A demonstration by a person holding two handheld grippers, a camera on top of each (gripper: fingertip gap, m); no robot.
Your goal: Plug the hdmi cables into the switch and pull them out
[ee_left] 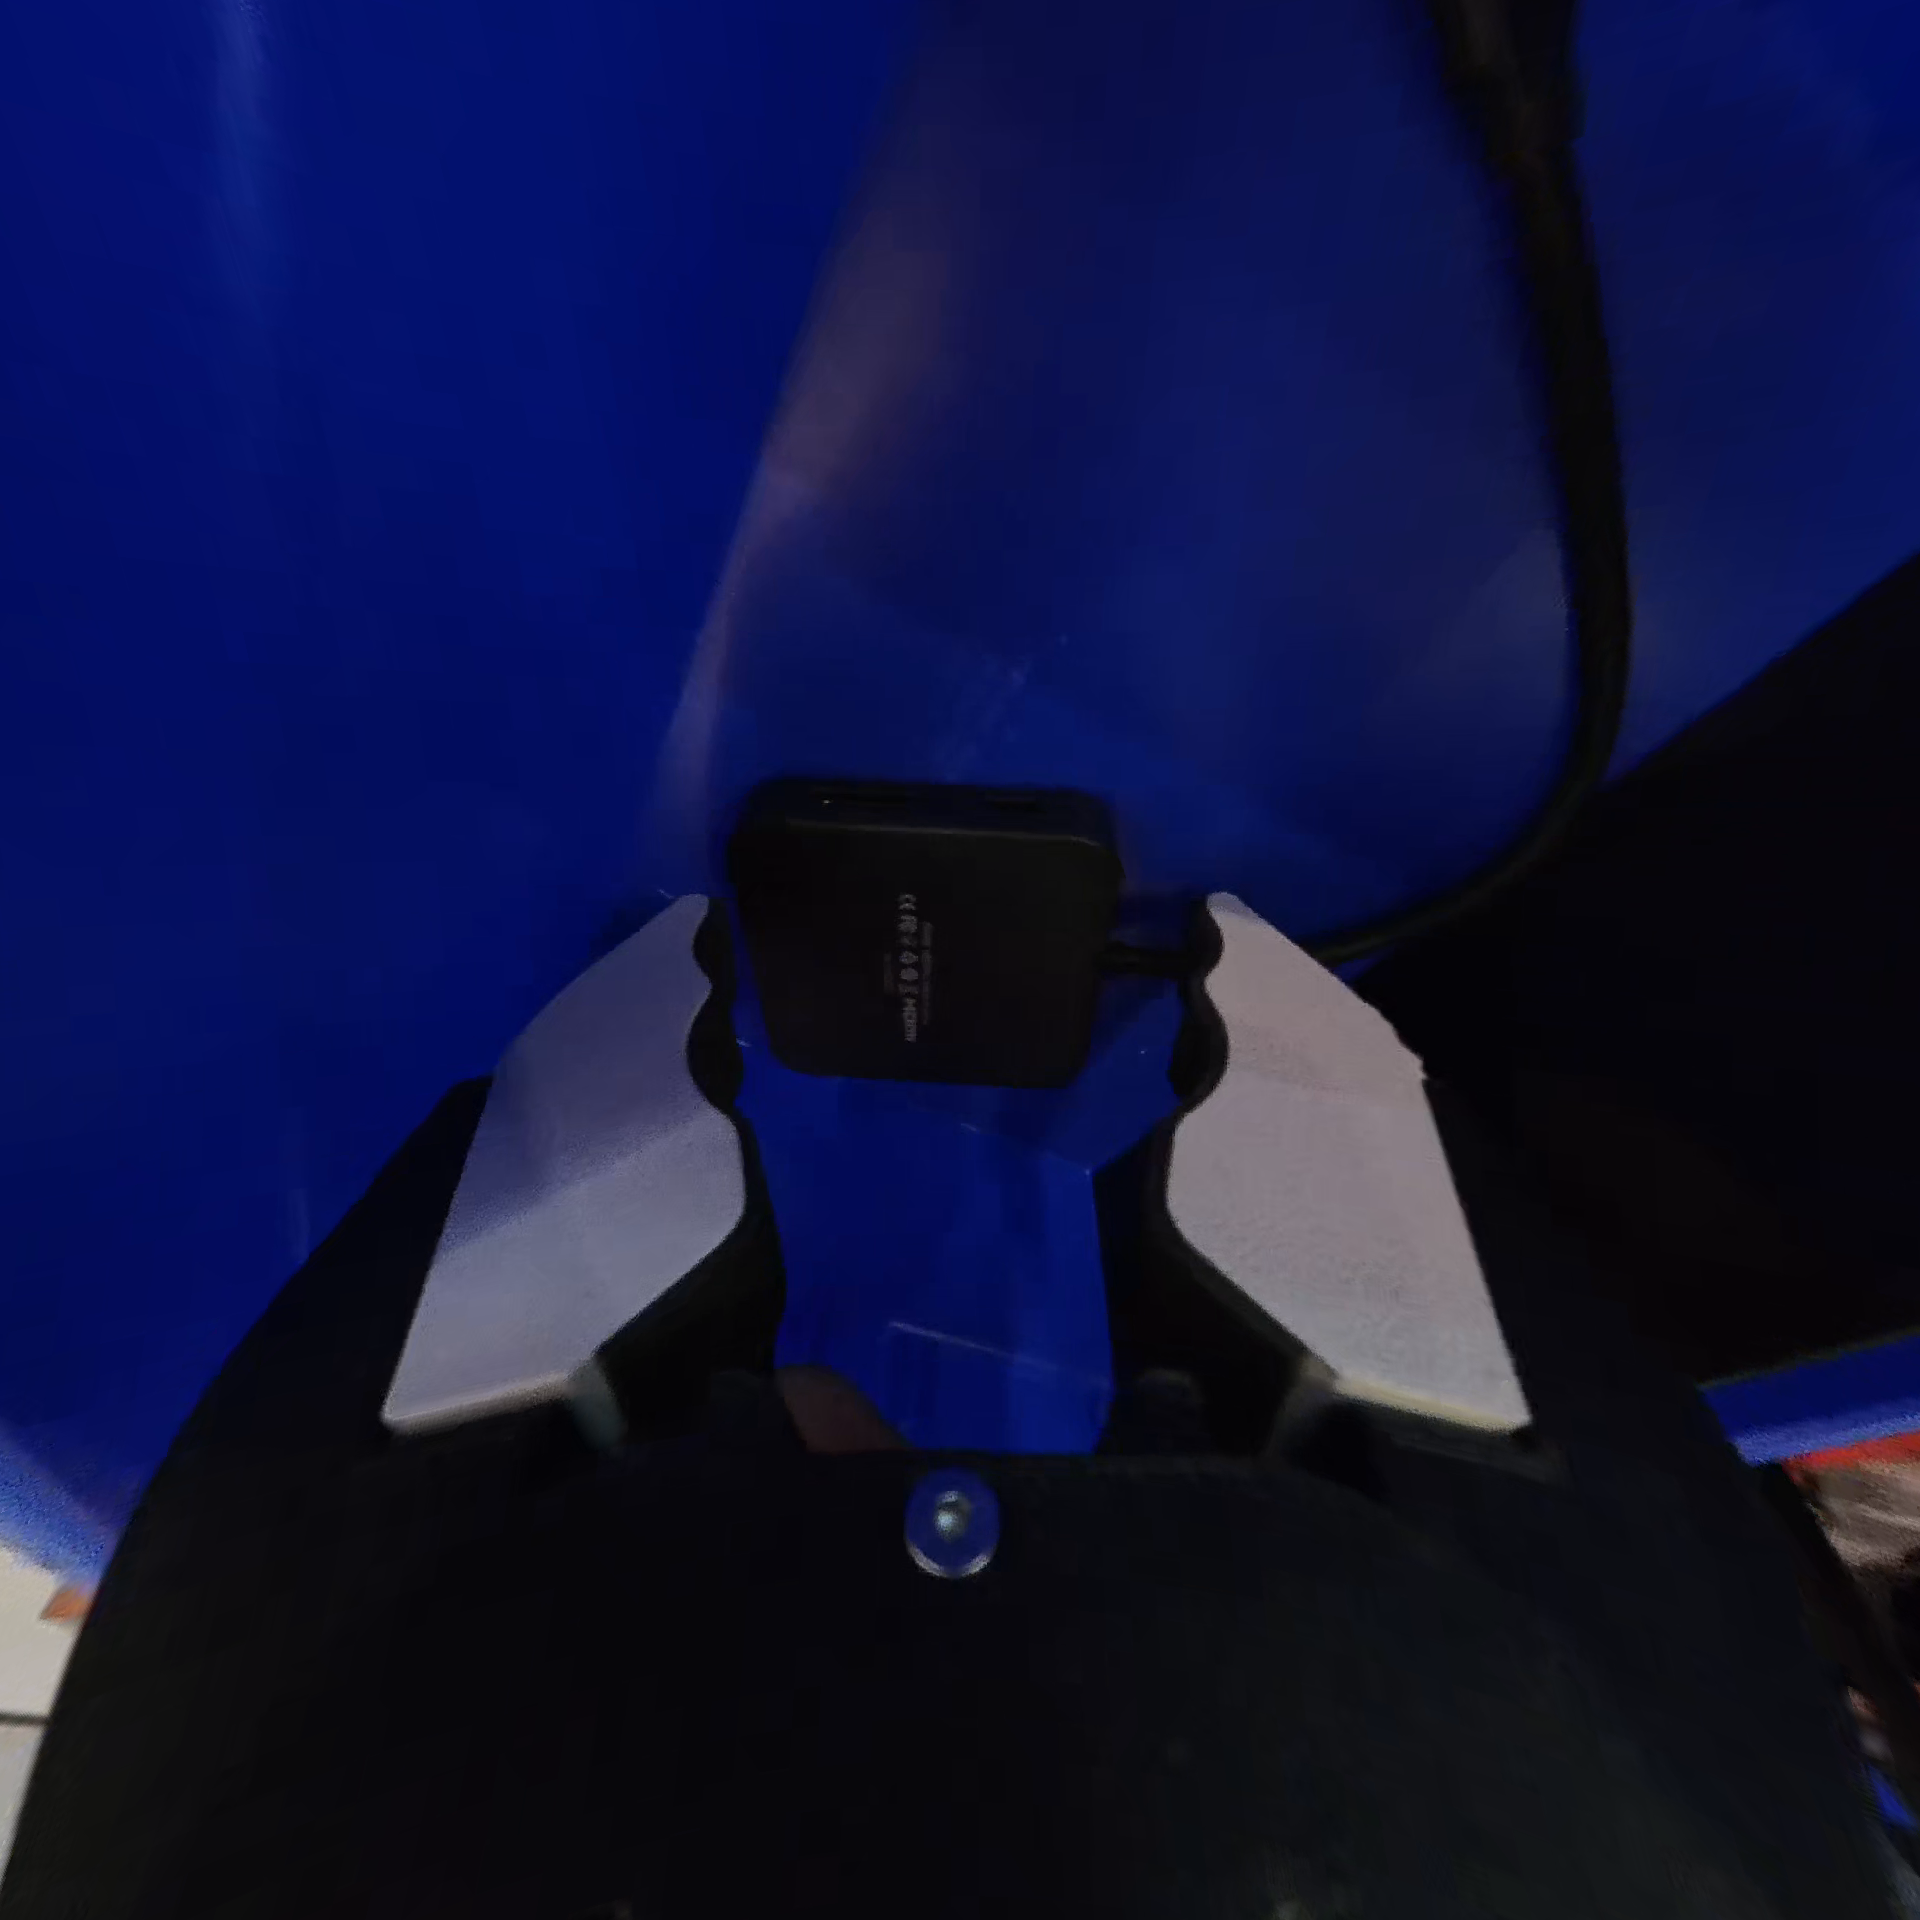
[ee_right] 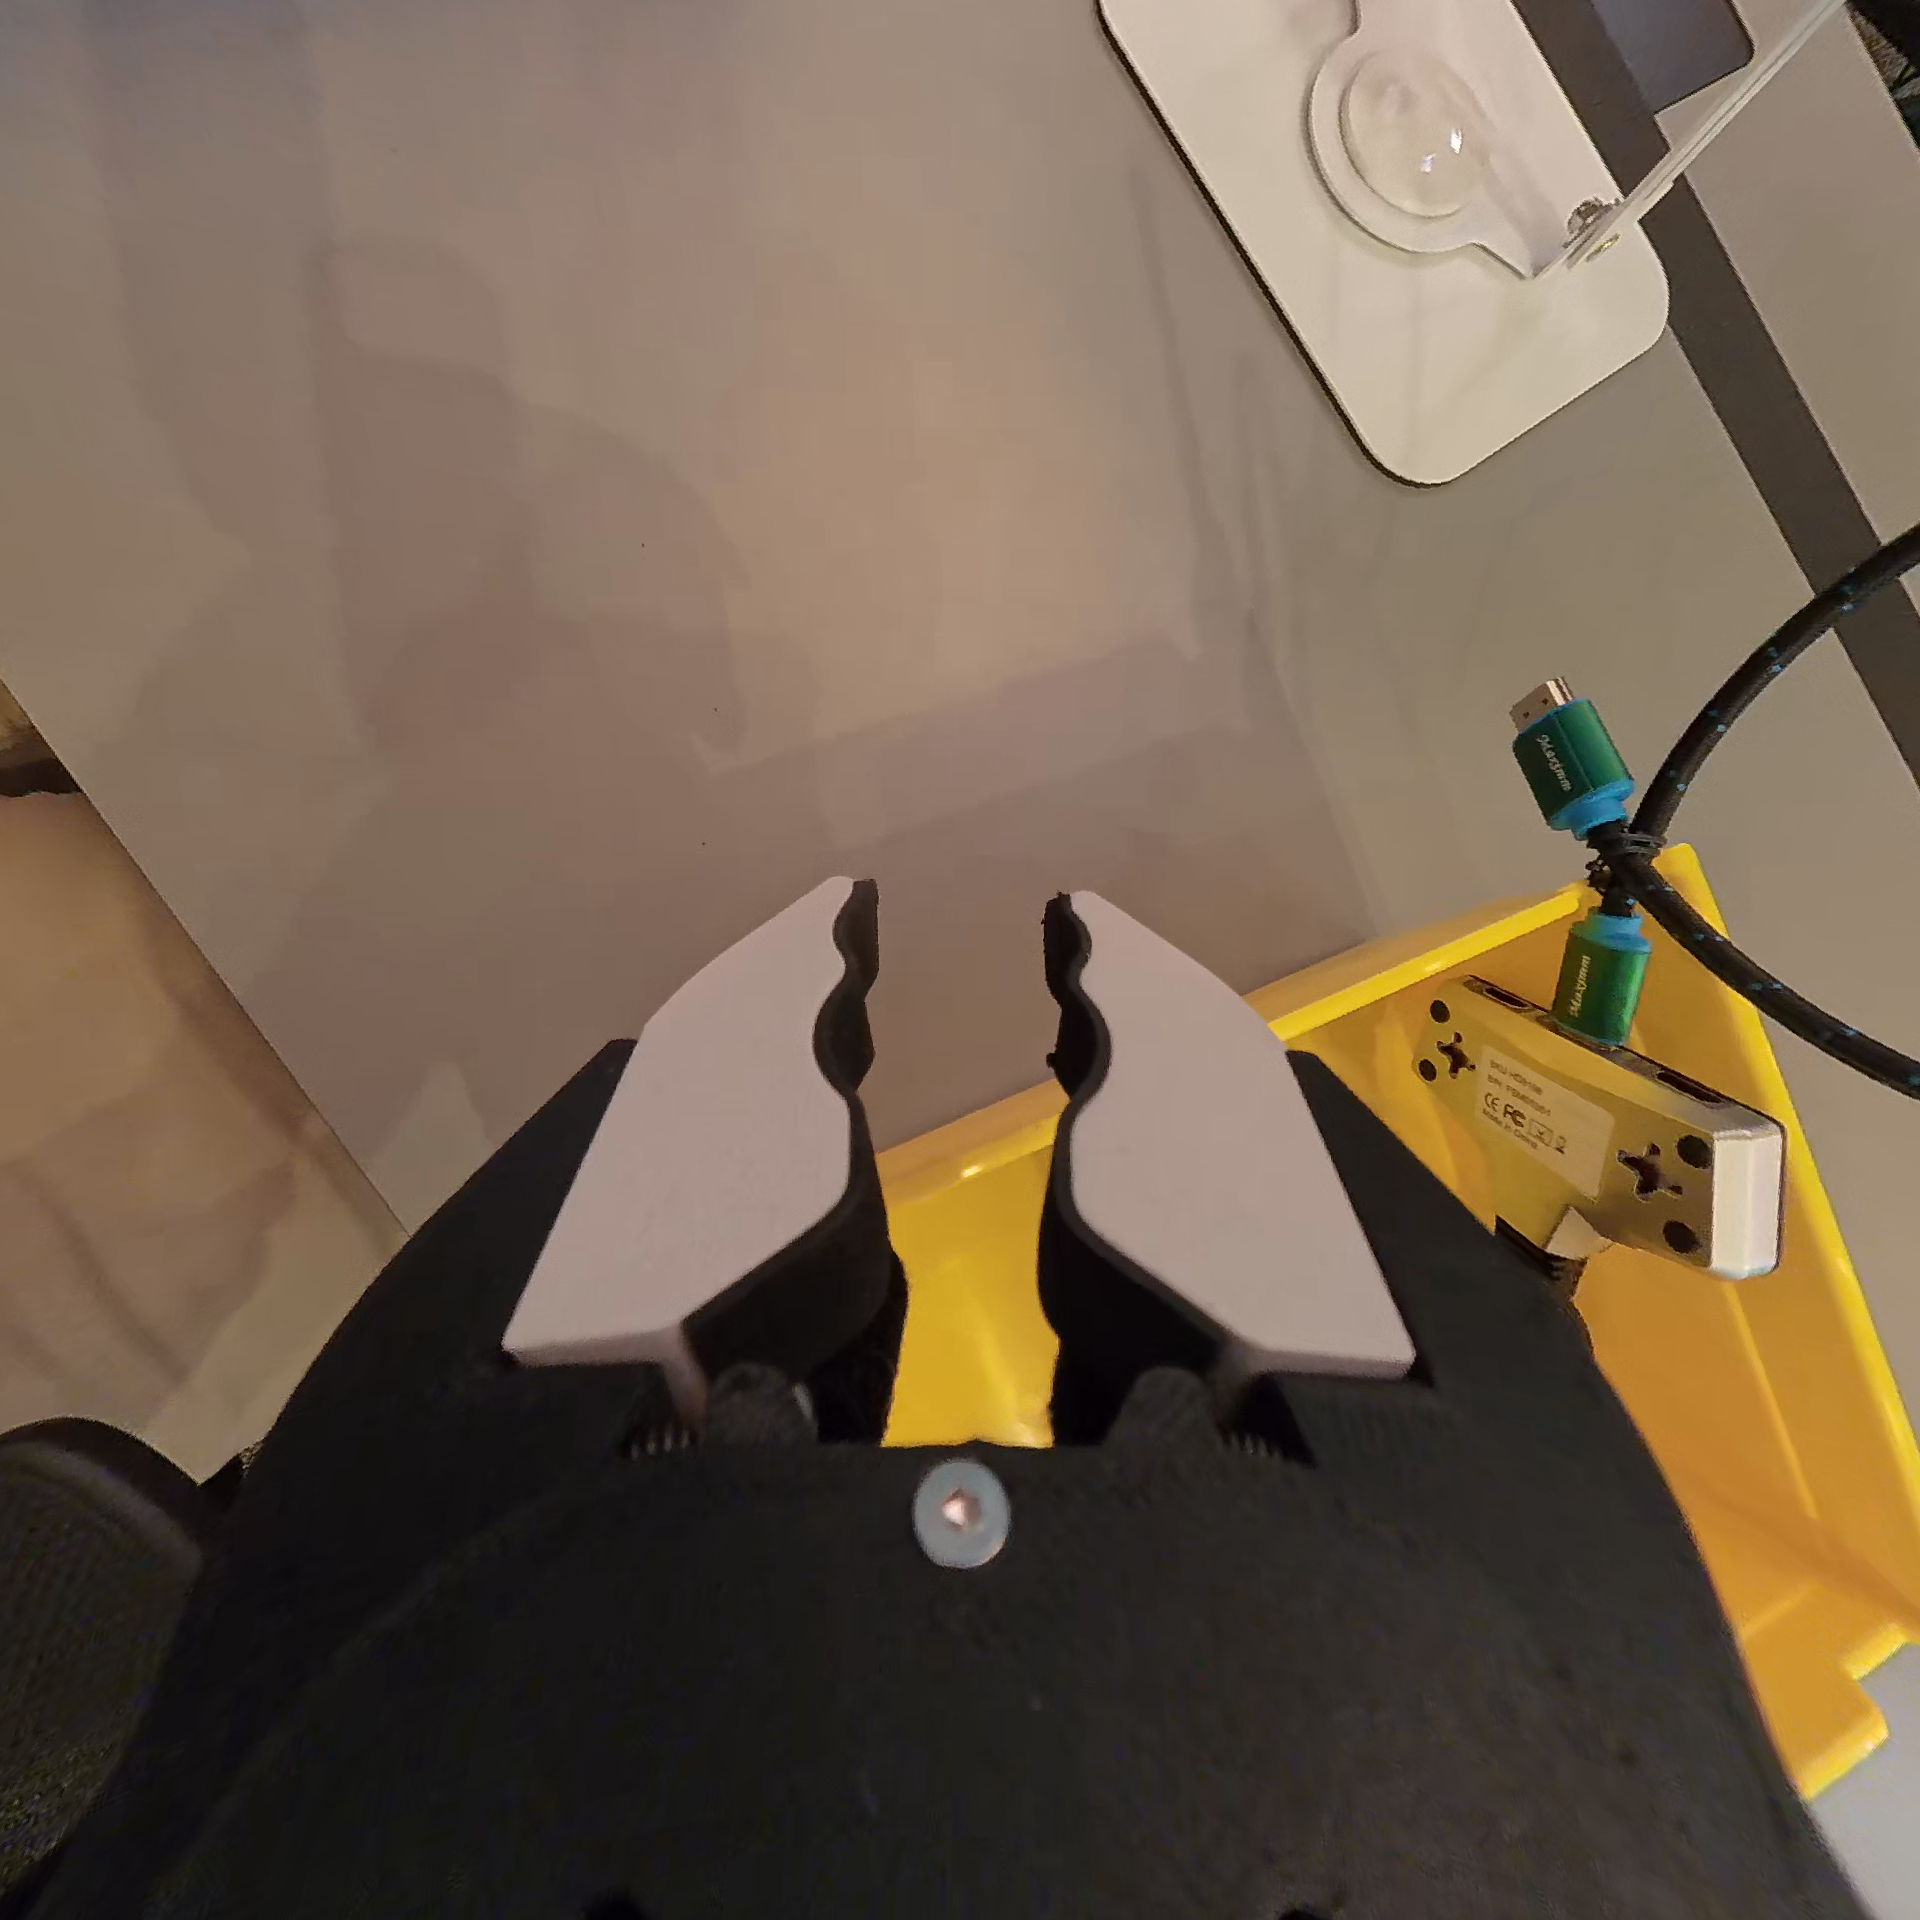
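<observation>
Black switch [ee_left: 925, 935] between spread left tool [ee_left: 951, 914] tips, blue bin [ee_left: 416, 520]

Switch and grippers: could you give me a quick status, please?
Left gripper open around black switch in blue bin. Right gripper open, empty. Silver switch in yellow bin, one green plug in.

Left gripper [ee_left: 951, 914] fingers spread wide; right gripper [ee_right: 958, 902] fingers narrowly parted, empty.

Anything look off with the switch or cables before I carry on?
The silver switch leans tilted in the yellow bin, one green plug inserted, the other green plug loose outside on the table.
</observation>
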